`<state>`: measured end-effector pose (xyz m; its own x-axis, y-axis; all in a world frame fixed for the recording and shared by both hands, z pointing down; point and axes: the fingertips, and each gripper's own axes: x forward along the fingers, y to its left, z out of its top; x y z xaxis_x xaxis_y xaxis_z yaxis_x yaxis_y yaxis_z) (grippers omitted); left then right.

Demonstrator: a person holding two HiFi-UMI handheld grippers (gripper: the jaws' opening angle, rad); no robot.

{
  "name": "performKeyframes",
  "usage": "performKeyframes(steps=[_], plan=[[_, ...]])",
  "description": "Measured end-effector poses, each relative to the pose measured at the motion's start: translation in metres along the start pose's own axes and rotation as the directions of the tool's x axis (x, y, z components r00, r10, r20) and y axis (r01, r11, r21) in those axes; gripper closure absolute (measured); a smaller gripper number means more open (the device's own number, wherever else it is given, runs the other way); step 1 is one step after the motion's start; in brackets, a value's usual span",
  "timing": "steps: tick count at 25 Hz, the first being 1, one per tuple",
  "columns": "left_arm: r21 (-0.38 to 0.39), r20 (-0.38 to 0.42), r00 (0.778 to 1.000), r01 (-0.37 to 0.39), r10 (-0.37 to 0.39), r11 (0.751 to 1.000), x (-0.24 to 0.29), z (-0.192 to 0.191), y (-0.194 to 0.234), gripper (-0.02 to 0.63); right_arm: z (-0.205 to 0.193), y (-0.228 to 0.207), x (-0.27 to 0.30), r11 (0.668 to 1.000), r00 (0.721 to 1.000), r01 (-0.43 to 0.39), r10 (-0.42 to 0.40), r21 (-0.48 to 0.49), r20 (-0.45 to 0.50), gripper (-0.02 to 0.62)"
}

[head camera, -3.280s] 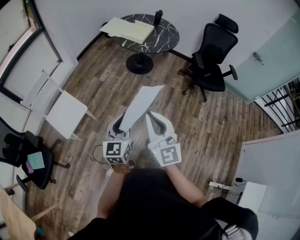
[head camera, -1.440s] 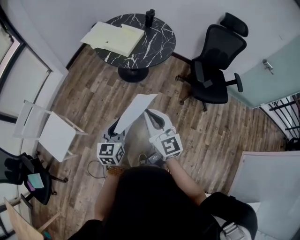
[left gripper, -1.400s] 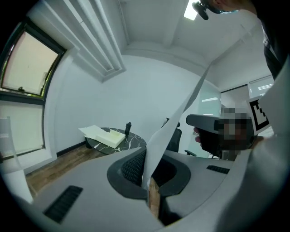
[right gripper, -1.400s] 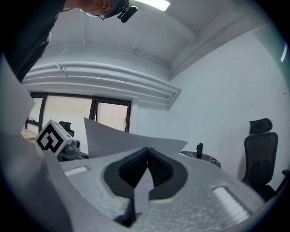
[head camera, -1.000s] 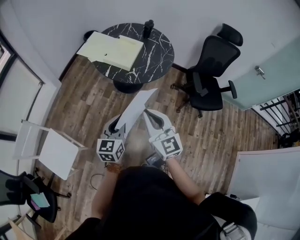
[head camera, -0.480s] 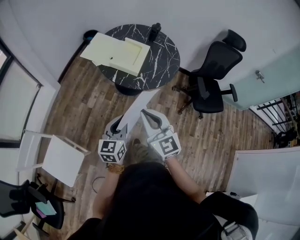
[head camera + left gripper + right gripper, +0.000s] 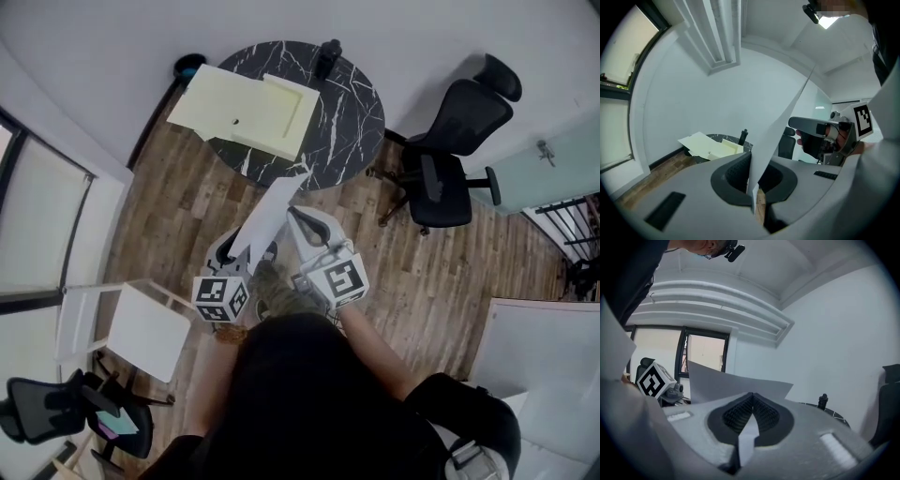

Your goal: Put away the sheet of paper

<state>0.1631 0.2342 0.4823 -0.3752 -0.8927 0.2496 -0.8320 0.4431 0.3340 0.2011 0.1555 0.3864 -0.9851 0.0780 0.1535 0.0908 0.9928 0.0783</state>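
Left gripper point(image 7: 752, 190): jaws pressed together, pinching the near bottom edge of the sheet of paper point(image 7: 780, 126). The sheet stands on edge in the pinch and rises from the jaws up and to the right. Right gripper point(image 7: 746, 427): jaws also pressed together, with a thin white strip of the same sheet caught between the pads. The rest of the sheet spreads out just behind the jaws, mostly to the left.

In the head view the two grippers are side by side in front of the person point(image 7: 309, 403), left one nearer, right one slightly farther. The sheet runs diagonally between them, from the left gripper's tip toward the far right, along the left side of the right gripper. It is off the floor and held by both. Its far corner overlaps the near rim of the round table point(image 7: 356, 117) in that view; contact cannot be told.

The table is black marble with white veins, just beyond the grippers. A pale yellow folder point(image 7: 246, 111) lies open flat on its left half, hanging over the left rim. A dark bottle point(image 7: 329, 56) stands at the far rim. A black office chair point(image 7: 455, 159) is right of the table. A white chair point(image 7: 141, 328) is near left on the wood floor point(image 7: 187, 202).
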Motion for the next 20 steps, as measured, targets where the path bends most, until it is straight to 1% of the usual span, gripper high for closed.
performKeyframes(steps=[5, 10, 14, 16, 20], plan=[[-0.002, -0.047, 0.999, -0.018, 0.017, 1.000, 0.054, 0.026, 0.046, 0.595, -0.001, -0.045, 0.062, 0.999, 1.000, 0.001, -0.002, 0.036, 0.018, 0.597], [0.024, -0.092, 0.996, 0.000, 0.003, 1.000, 0.112, 0.053, 0.075, 0.595, -0.003, -0.092, 0.112, 0.997, 0.999, 0.017, -0.020, 0.074, 0.036, 0.597], [0.039, -0.128, 0.992, 0.017, -0.012, 0.999, 0.154, 0.067, 0.093, 0.595, -0.007, -0.126, 0.137, 0.991, 0.999, 0.035, -0.038, 0.130, 0.017, 0.597], [0.041, -0.140, 0.990, 0.032, -0.026, 0.999, 0.174, 0.071, 0.098, 0.595, -0.012, -0.141, 0.146, 0.989, 0.999, 0.047, -0.049, 0.140, 0.011, 0.597], [0.019, -0.158, 0.986, 0.065, -0.061, 0.998, 0.202, 0.078, 0.108, 0.595, -0.021, -0.163, 0.157, 0.984, 0.996, 0.093, -0.092, 0.154, -0.012, 0.597]])
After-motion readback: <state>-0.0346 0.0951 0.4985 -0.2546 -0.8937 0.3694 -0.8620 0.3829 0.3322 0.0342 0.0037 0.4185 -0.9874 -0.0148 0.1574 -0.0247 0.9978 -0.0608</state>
